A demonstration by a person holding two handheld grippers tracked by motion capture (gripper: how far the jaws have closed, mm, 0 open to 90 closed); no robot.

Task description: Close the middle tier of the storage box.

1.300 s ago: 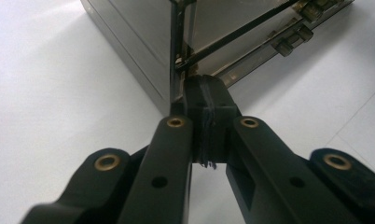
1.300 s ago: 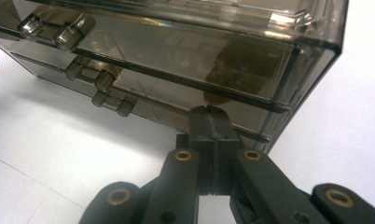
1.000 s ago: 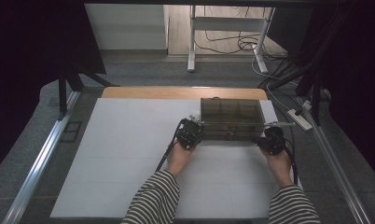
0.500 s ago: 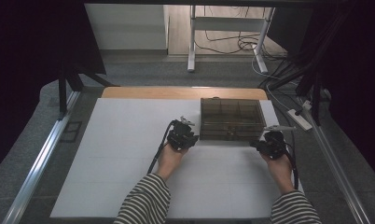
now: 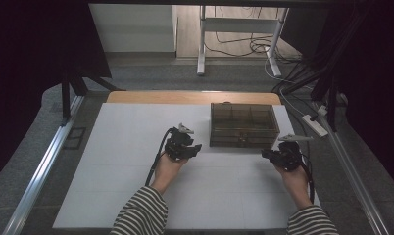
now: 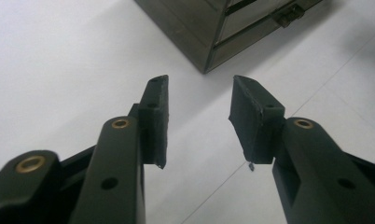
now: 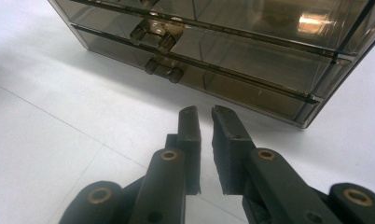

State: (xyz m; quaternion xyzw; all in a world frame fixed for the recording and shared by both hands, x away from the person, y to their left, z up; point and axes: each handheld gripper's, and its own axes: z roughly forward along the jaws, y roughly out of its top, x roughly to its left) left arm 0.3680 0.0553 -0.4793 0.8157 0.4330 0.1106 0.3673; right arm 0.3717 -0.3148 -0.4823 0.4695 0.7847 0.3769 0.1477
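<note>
At the back right of the white surface (image 5: 111,161) sits the smoky box (image 5: 242,125), lid down. The left gripper (image 5: 192,148) stands off its near left corner, jaws just opened about halfway, nothing between them. The right gripper (image 5: 268,155), off the right corner, has just parted a crack, empty. The latch (image 7: 158,35) looks closed, though reflections blur it. A low, careless reach could shove the light box instead of gripping it.

Looks like a lab or recording studio: white worktop (image 5: 111,161) ringed by black curtains (image 5: 33,54), metal frame rails (image 5: 43,166), loose cables (image 5: 254,46) trailing over grey carpet (image 5: 146,73), power strip (image 5: 315,125) alongside.
</note>
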